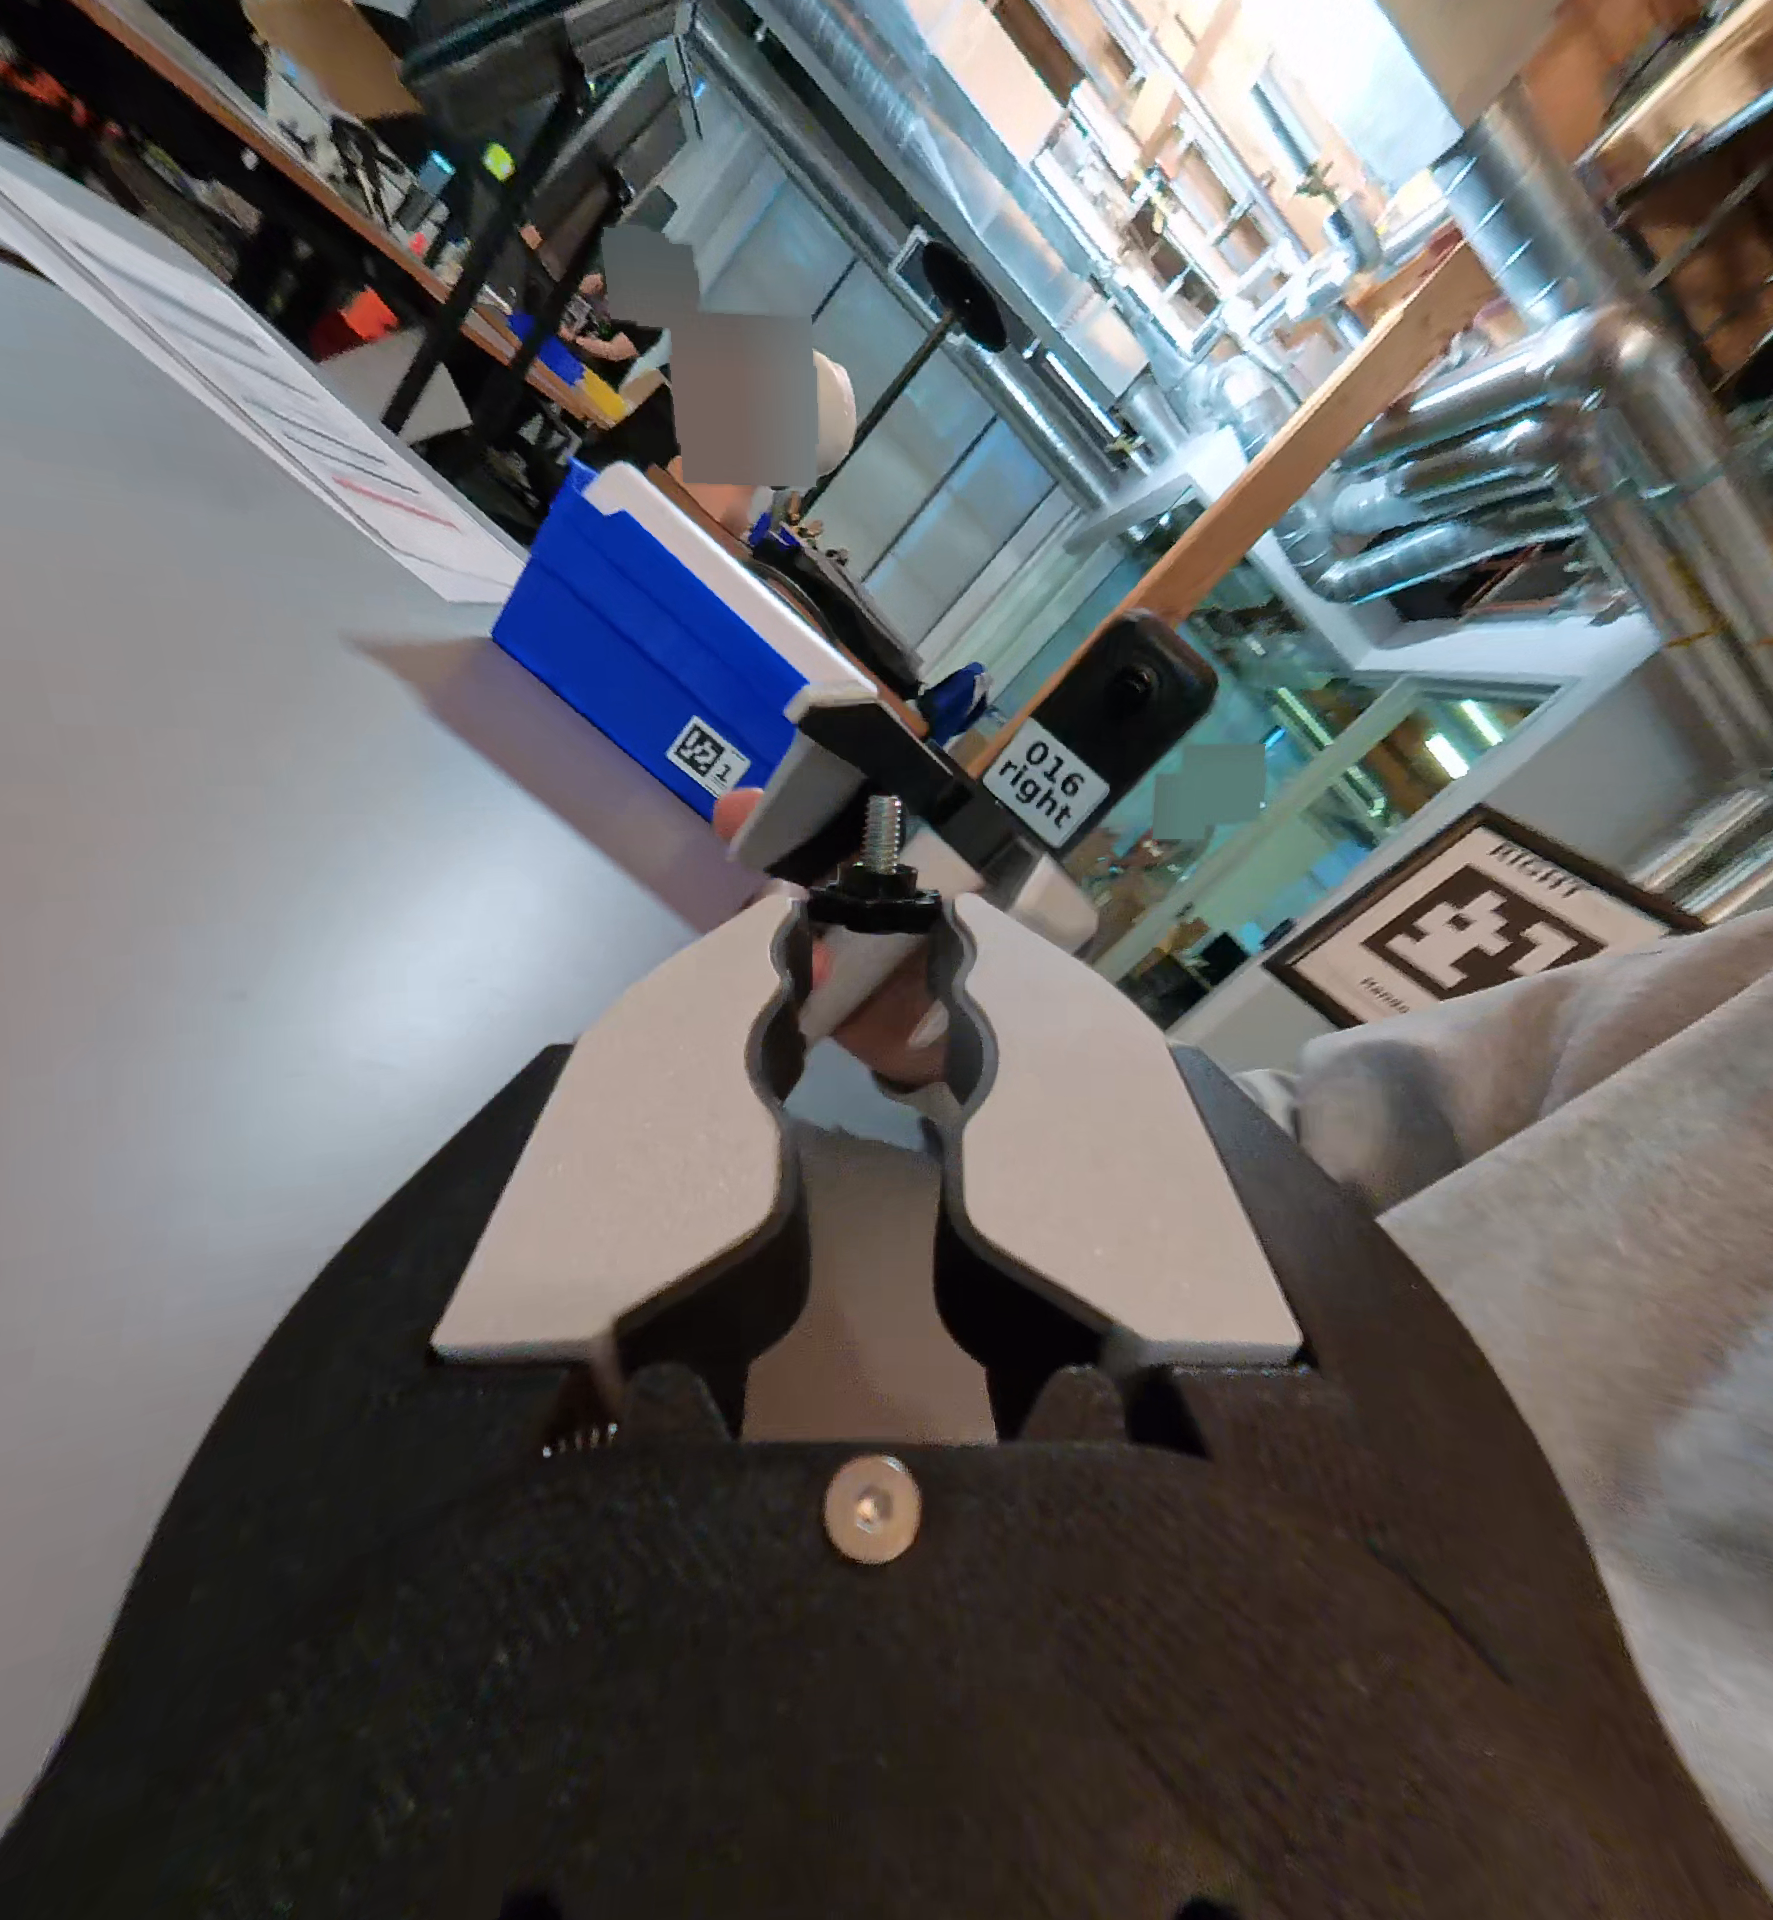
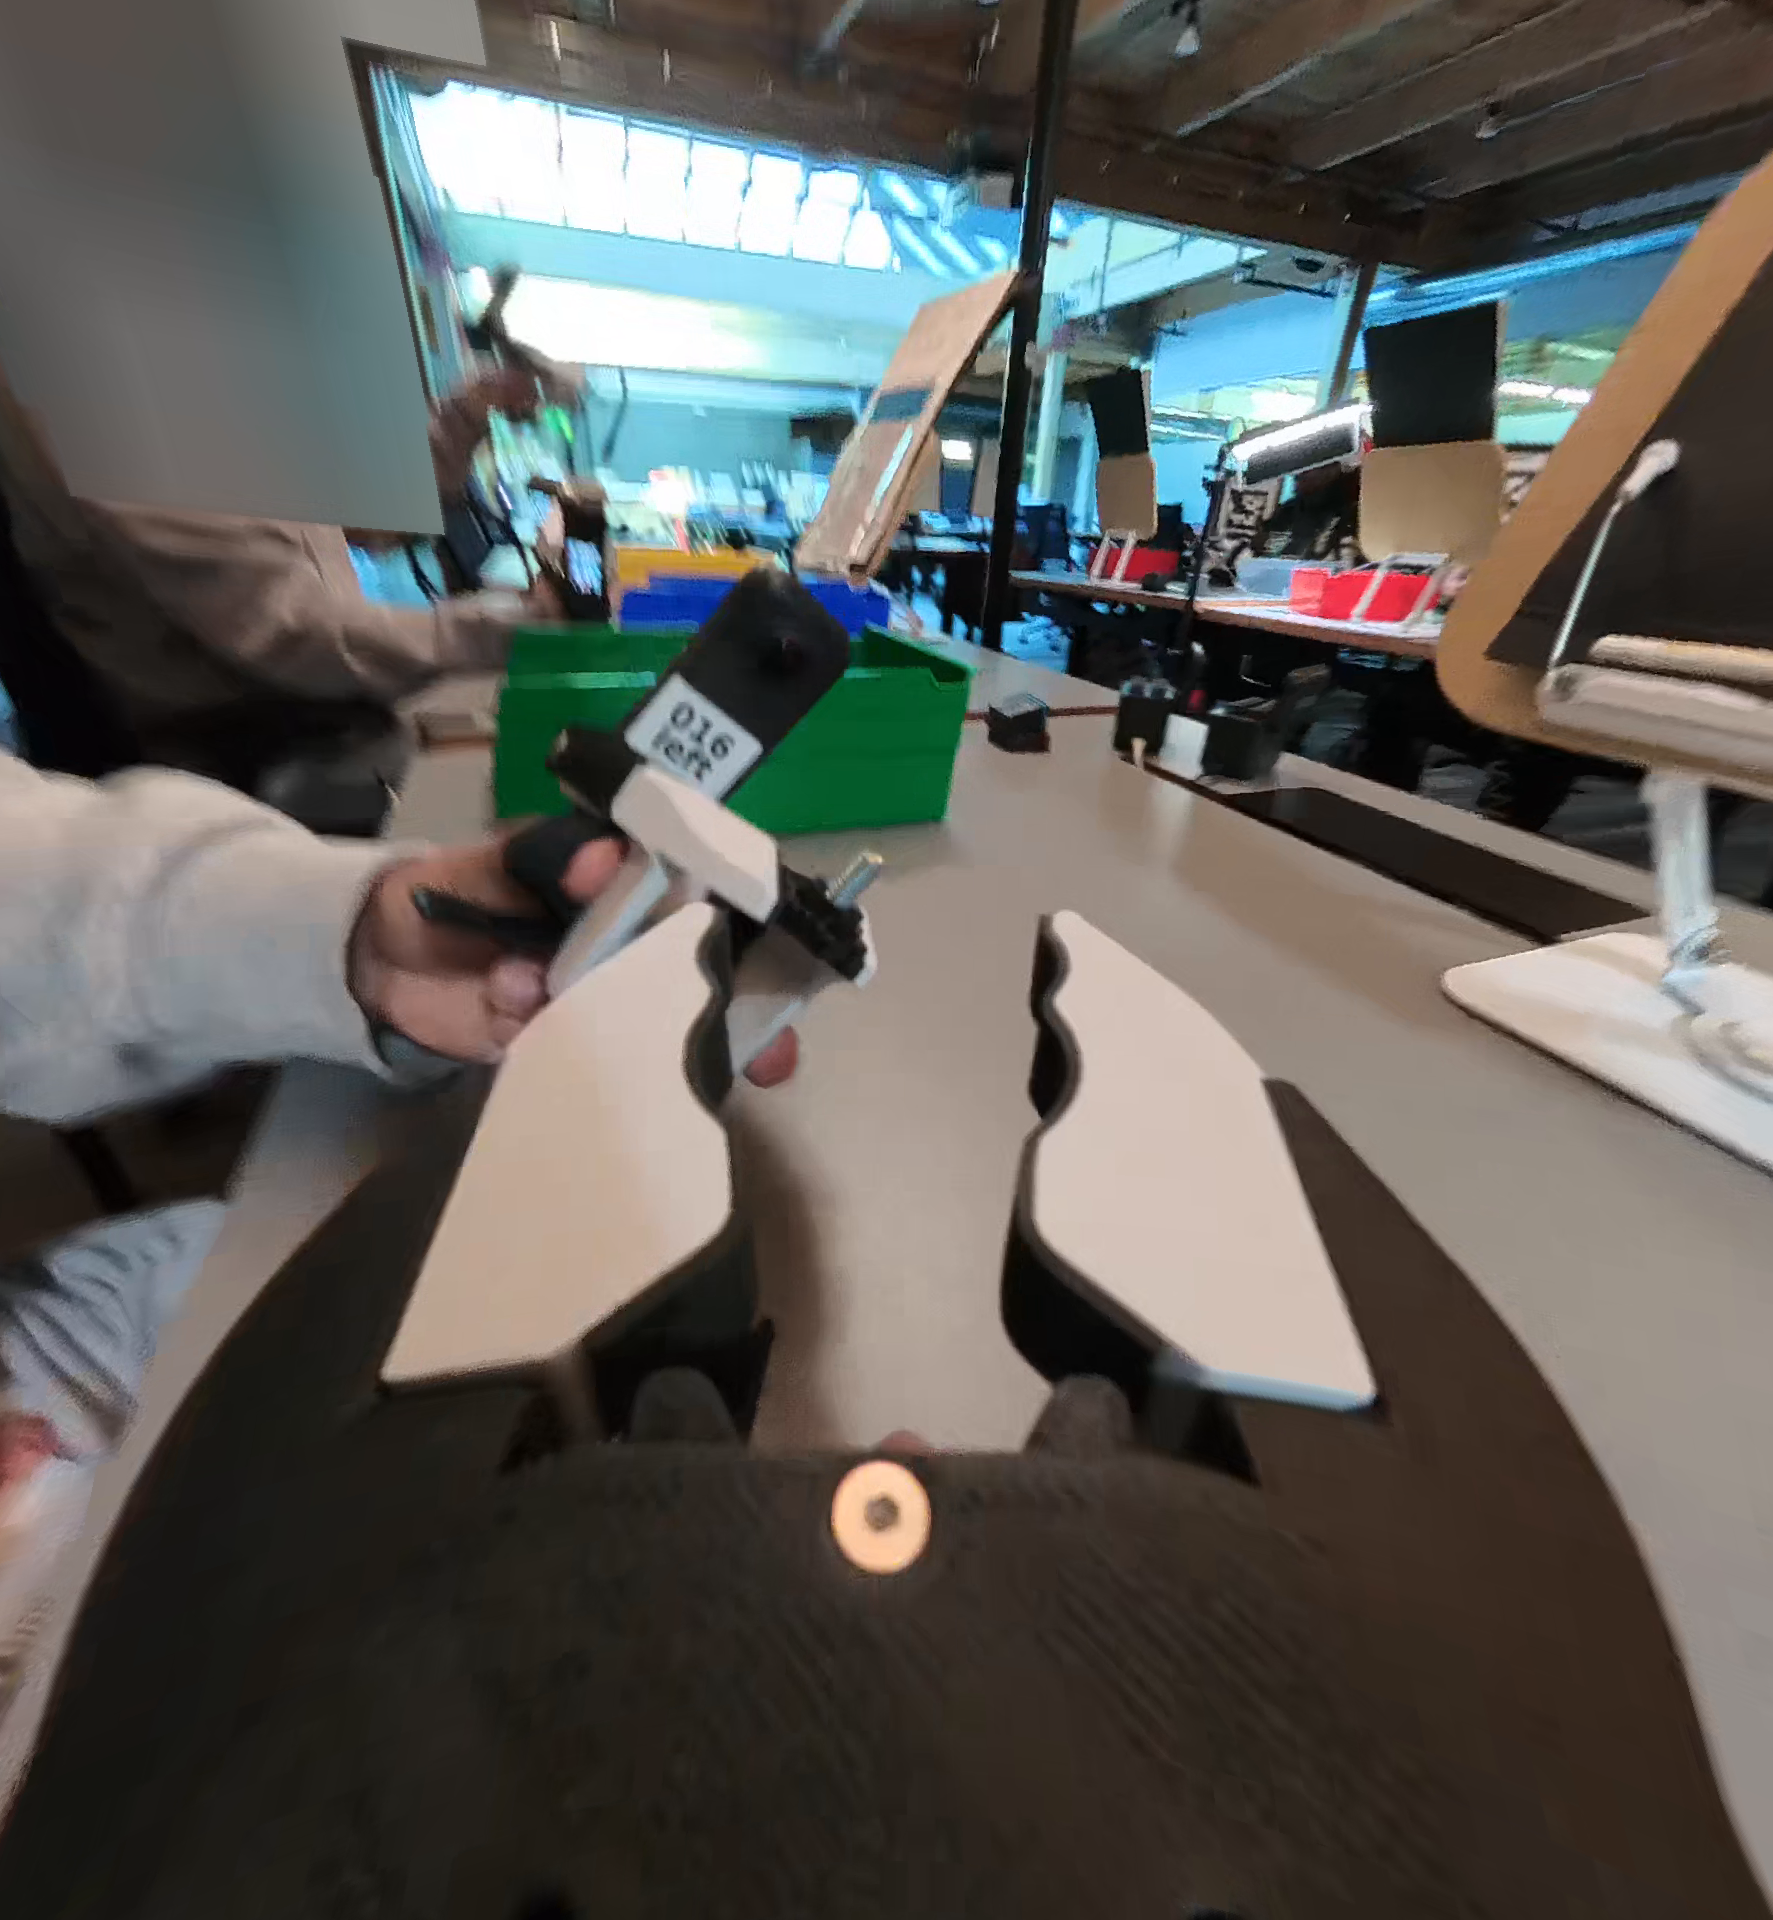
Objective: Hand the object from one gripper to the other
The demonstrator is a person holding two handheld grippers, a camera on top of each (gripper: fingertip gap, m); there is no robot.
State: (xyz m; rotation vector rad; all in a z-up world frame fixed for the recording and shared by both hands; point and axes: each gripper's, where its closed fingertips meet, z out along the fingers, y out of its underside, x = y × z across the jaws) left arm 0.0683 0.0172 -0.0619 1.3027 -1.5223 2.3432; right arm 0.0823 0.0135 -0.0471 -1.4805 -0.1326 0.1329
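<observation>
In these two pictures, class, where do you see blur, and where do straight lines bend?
Left wrist view: the knob screw in the left gripper is sharp, the grey sleeve blurred, the pipes bowed. Right wrist view: the hand and monitor stand smear; the right gripper is crisp.

Pale grey fingers (image 1: 643, 1143) on a black textured body. Black knob (image 1: 866, 902) with a silver threaded screw (image 1: 884, 826). Blue bin (image 1: 643, 665) with a white rim and a black-and-white square marker. Green bin (image 2: 861, 748). Light grey counter (image 2: 1225, 1039). Light grey sleeve (image 2: 123, 914). Red trays (image 2: 1375, 594) far behind.
</observation>
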